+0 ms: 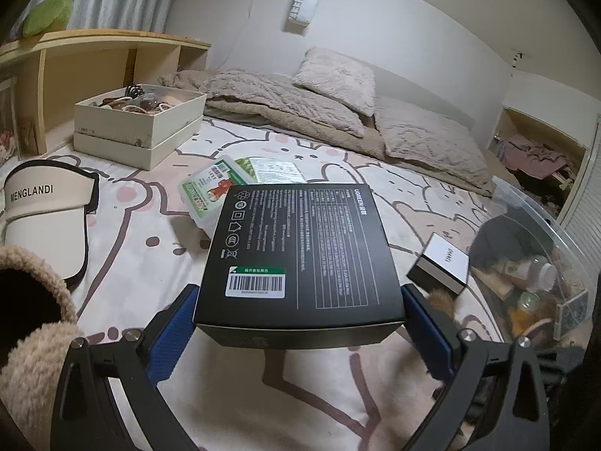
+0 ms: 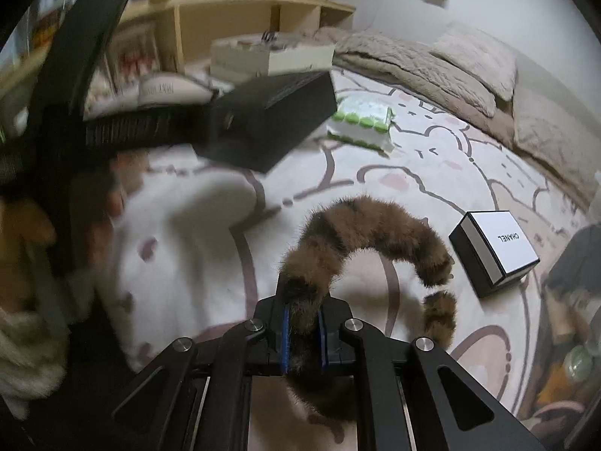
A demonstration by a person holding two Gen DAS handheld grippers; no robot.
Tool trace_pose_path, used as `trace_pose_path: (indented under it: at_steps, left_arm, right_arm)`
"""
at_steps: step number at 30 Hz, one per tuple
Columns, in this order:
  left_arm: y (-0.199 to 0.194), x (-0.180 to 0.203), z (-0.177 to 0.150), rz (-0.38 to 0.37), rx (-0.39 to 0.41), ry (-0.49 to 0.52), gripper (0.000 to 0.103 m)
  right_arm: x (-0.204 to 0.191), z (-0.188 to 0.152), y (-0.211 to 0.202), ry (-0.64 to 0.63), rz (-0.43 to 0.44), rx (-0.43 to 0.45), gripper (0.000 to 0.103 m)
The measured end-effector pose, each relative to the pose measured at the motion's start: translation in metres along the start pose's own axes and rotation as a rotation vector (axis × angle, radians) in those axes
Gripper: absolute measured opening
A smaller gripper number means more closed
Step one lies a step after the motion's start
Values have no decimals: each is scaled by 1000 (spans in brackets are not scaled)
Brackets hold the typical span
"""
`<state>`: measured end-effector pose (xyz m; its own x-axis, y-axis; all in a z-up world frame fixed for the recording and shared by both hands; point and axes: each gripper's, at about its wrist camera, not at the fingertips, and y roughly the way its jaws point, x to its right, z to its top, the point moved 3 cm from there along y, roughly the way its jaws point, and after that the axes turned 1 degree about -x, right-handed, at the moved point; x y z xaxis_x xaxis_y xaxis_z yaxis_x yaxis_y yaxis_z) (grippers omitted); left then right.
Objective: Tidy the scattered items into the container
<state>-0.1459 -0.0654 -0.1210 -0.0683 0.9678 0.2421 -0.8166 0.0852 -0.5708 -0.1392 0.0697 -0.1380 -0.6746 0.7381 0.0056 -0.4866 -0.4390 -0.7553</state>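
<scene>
Left hand-held gripper (image 1: 298,323) clamped on black box (image 1: 300,248), lifted above the bed (image 1: 157,255). Right hand-held gripper (image 2: 303,332) pinched on furry headband (image 2: 360,233). Farther off: clear container (image 1: 541,263) at three o'clock, white box (image 2: 496,251) near it.

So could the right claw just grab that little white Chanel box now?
Probably not yet. The right claw is shut on the furry brown headband, so it has no free grip. The Chanel box lies uncovered on the bedsheet nearby, so the way itself looks free.
</scene>
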Motion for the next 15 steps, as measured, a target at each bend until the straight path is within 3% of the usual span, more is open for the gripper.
trace_pose_path:
  at_steps: [8, 15]
  left_arm:
    - [-25, 29, -6, -45, -11, 34, 102]
    - [-43, 65, 0, -110, -15, 71, 102]
  right_arm:
    - [20, 4, -45, 100, 127, 60, 12]
    - [44, 12, -96, 129, 175, 119, 12]
